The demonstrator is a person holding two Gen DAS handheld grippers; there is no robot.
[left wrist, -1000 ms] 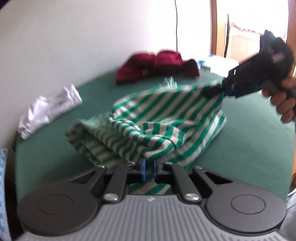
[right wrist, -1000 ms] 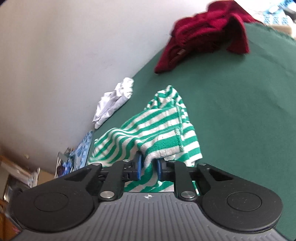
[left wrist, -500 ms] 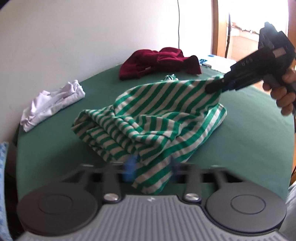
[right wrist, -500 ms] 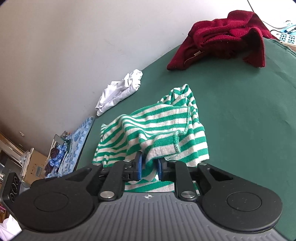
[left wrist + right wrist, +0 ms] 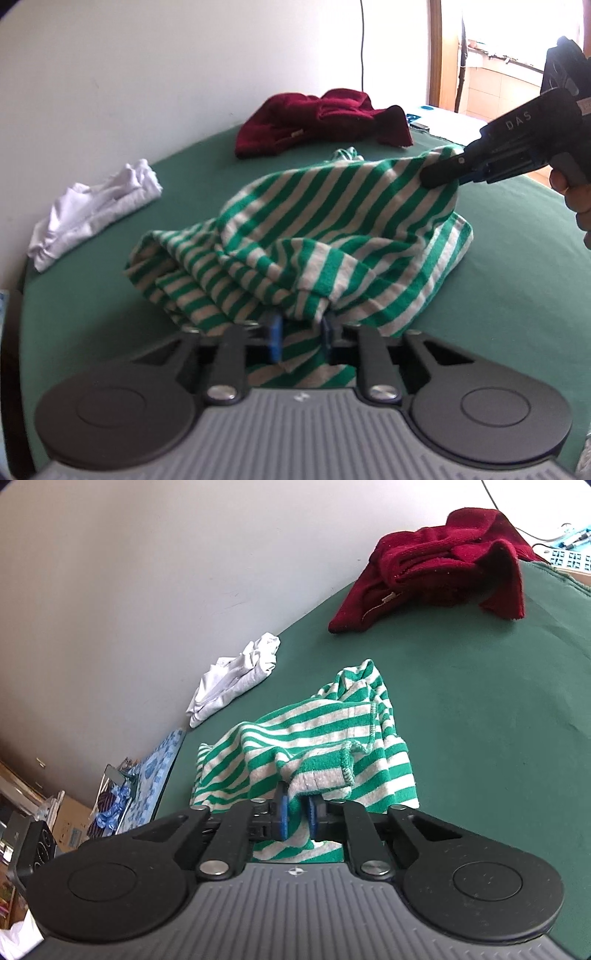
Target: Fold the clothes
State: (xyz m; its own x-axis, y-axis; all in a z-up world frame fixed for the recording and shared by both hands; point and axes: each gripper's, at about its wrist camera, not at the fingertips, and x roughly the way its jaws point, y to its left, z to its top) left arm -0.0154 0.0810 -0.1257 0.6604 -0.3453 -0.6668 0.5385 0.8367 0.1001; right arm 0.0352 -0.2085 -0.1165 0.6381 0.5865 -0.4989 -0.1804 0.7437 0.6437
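On the green table (image 5: 517,295), each hand-held gripper, left (image 5: 301,334) and right (image 5: 297,814), pinches a bunched edge of the half-lifted striped garment (image 5: 314,236), so uneven pulling could slip thin fabric free or twist the fold.

I see a green-covered bench (image 5: 517,280) set against a plain pale wall (image 5: 184,74). A dark cable (image 5: 362,44) hangs down that wall. To the right of the cable, a wooden door frame (image 5: 435,51) opens onto bright daylight. Left of the bench, cardboard boxes (image 5: 70,823) sit low down.
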